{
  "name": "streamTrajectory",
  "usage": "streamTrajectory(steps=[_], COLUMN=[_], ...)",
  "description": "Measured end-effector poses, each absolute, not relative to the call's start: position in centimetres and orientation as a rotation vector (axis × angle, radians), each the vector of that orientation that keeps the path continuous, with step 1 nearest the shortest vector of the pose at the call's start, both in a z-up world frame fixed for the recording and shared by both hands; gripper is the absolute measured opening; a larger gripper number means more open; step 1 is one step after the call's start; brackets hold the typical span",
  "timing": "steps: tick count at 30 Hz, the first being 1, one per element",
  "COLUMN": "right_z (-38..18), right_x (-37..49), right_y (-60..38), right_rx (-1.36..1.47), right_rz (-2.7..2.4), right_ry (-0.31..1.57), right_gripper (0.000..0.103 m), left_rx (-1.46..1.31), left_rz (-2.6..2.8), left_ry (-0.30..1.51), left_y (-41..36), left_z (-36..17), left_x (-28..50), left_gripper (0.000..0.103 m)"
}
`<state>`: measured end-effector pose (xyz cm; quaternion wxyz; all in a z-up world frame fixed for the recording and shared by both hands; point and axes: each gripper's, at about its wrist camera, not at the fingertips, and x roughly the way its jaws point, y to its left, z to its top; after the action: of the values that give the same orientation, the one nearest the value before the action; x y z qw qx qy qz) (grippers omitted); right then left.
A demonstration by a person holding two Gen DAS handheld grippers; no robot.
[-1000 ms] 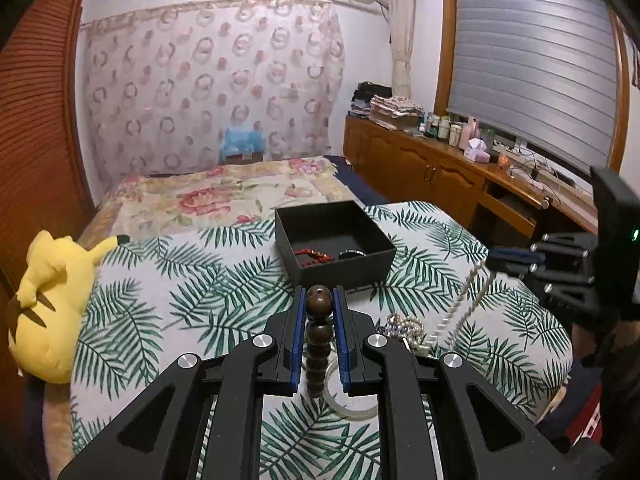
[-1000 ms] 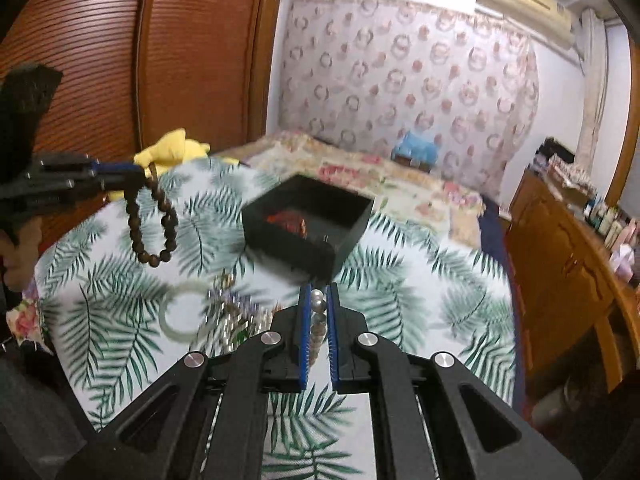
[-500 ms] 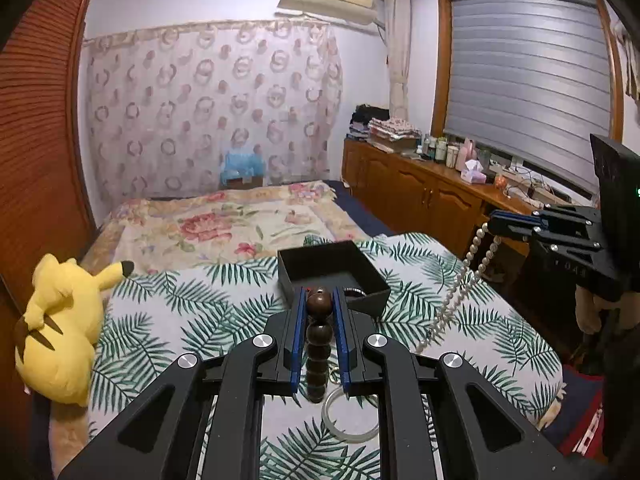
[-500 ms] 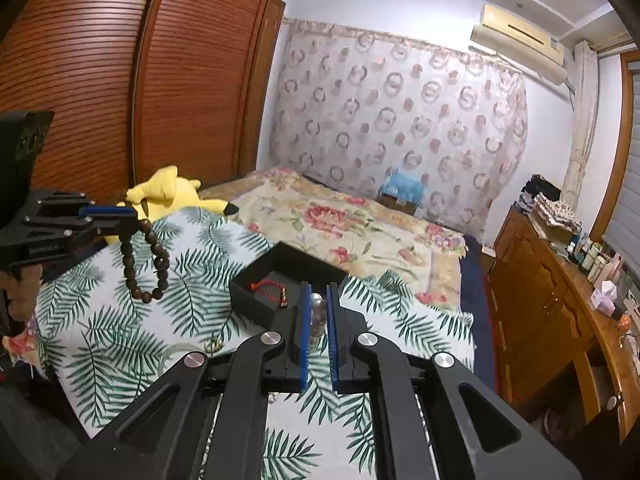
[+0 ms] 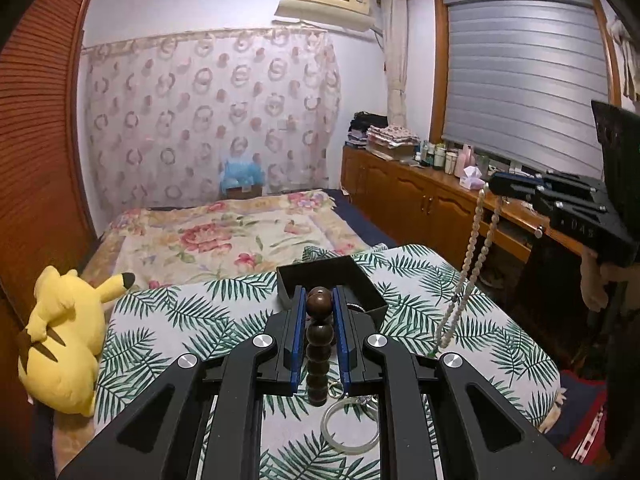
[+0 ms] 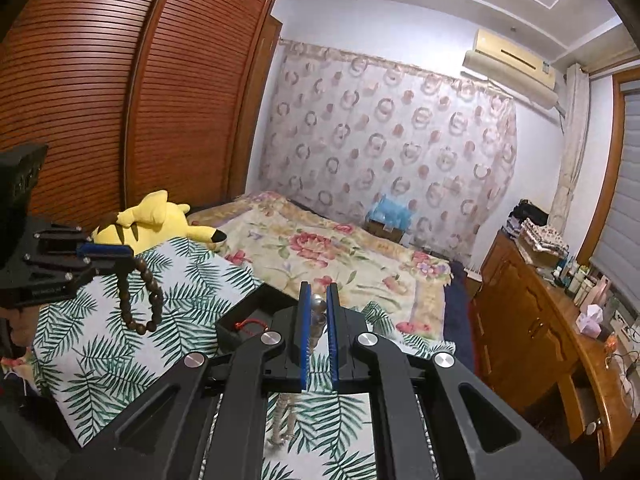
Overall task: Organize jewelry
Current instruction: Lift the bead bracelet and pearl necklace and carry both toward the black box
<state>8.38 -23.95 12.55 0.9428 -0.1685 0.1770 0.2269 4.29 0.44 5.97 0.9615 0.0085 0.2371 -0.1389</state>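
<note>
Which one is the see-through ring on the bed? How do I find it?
Start at the palm-leaf printed cloth covering the bed's near end. Near its front edge, past the black open box, lies a pale translucent bangle. Unlike the beaded strands around it, it is one smooth plain hoop.

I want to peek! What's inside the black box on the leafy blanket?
Inside the black box, a red cord bracelet lies on the bottom. The right hand-held gripper covers the rest of the box, so anything else in there cannot be seen.
</note>
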Motion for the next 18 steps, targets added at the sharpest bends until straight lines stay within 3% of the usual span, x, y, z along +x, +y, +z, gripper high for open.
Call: streamTrajectory(steps=[18], right_z=[13.9], right_x=[13.6], right_y=[-22.5], right_rx=[-0.354], right_rz=[0.493], right_ry=[0.348], right_gripper=[0.008], left_rx=[0.022], left_rz=[-0.321], left_ry=[0.498], left_y=[-0.8], left_z=[6.0], left_x=[9.5], left_gripper=[0.012])
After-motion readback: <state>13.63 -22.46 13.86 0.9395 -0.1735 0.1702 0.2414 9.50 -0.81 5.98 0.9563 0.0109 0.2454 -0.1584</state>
